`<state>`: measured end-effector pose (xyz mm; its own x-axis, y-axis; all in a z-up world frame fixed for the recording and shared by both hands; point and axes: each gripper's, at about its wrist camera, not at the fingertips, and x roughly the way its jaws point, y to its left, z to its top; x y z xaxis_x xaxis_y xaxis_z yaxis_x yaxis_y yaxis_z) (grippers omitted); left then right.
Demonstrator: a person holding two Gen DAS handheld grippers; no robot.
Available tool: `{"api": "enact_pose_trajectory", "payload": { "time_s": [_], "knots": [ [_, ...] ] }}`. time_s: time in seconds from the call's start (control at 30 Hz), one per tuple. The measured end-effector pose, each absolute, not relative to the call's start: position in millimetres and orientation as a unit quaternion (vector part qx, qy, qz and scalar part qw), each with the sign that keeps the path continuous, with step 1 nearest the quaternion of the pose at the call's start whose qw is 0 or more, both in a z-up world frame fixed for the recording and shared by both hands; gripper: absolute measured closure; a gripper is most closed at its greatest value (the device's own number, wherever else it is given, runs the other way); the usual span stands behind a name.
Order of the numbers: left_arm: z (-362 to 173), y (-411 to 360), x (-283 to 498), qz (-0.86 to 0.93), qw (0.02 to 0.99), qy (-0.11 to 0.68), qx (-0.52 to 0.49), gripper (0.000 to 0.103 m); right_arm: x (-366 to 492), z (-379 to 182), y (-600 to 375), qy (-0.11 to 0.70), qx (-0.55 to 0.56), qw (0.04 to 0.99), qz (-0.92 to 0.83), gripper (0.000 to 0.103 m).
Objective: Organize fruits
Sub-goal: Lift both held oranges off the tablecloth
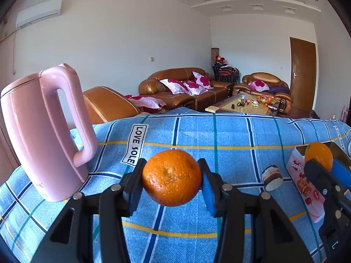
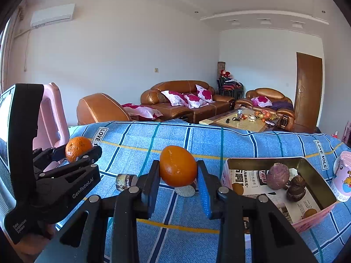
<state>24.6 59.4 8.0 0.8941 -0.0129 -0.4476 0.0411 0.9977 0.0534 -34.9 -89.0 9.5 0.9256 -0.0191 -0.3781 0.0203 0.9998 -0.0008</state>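
Note:
My left gripper is shut on a bumpy orange and holds it above the blue checked cloth. It also shows in the right wrist view at the left with its orange. My right gripper is shut on a smoother orange, left of the open pink box. In the left wrist view the right gripper holds its orange over that box. The box holds a purple round fruit and a dark brown one.
A pink kettle stands at the left on the cloth. A small cake-like snack lies between the grippers, next to a flat pale round piece. A pink cartoon cup stands right of the box. Sofas and a coffee table lie beyond.

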Motion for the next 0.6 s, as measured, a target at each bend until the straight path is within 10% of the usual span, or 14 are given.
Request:
{"api": "enact_pose_trajectory", "payload": {
  "time_s": [0.6],
  "knots": [
    [5.0,48.9,6.9,-0.008,0.974,0.225,0.03,0.054,-44.5,8.7,-89.0,0.195,0.004,0.981,-0.02,0.068]
  ]
}}
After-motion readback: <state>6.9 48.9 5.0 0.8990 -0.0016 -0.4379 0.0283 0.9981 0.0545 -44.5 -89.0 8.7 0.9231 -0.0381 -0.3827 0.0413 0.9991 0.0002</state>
